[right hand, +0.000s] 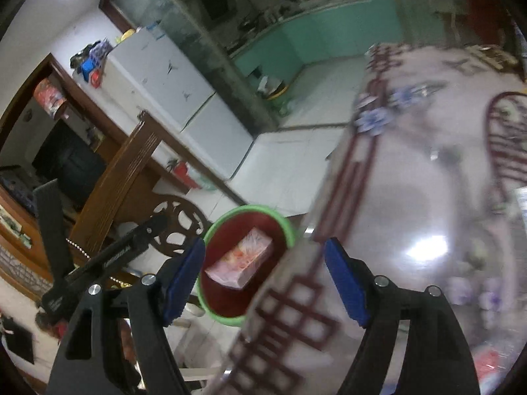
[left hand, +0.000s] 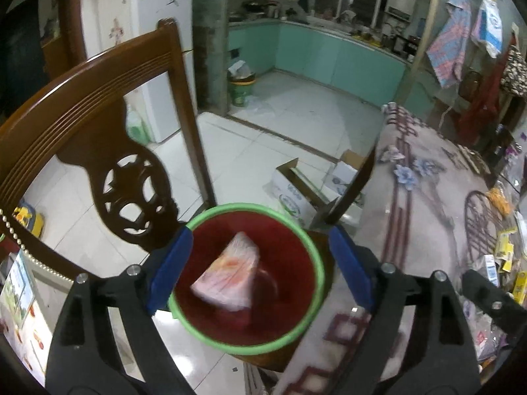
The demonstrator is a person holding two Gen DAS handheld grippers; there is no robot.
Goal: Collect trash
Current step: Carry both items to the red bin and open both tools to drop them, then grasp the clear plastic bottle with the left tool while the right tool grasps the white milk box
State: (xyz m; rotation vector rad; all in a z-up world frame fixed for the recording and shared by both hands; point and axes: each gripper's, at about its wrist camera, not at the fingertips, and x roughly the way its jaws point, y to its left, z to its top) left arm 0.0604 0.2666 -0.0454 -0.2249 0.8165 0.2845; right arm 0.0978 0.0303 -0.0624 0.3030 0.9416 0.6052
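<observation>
A red bin with a green rim (left hand: 314, 253) stands below the table edge beside a wooden chair. A pink and white patterned packet (left hand: 230, 276) lies inside it. My left gripper (left hand: 260, 270) is open and empty, its blue pads straddling the bin from above. The bin (right hand: 214, 230) and the packet (right hand: 240, 263) also show in the right wrist view. My right gripper (right hand: 263, 283) is open and empty, over the table edge just right of the bin. The left gripper's black body (right hand: 108, 260) shows at the left in the right wrist view.
A carved wooden chair (left hand: 108, 151) stands left of the bin. The table with a floral cloth (left hand: 428, 197) lies to the right, with wrappers and packets (left hand: 504, 256) along its far right. An open cardboard box (left hand: 296, 191) and a green bucket (left hand: 240, 85) sit on the tiled floor.
</observation>
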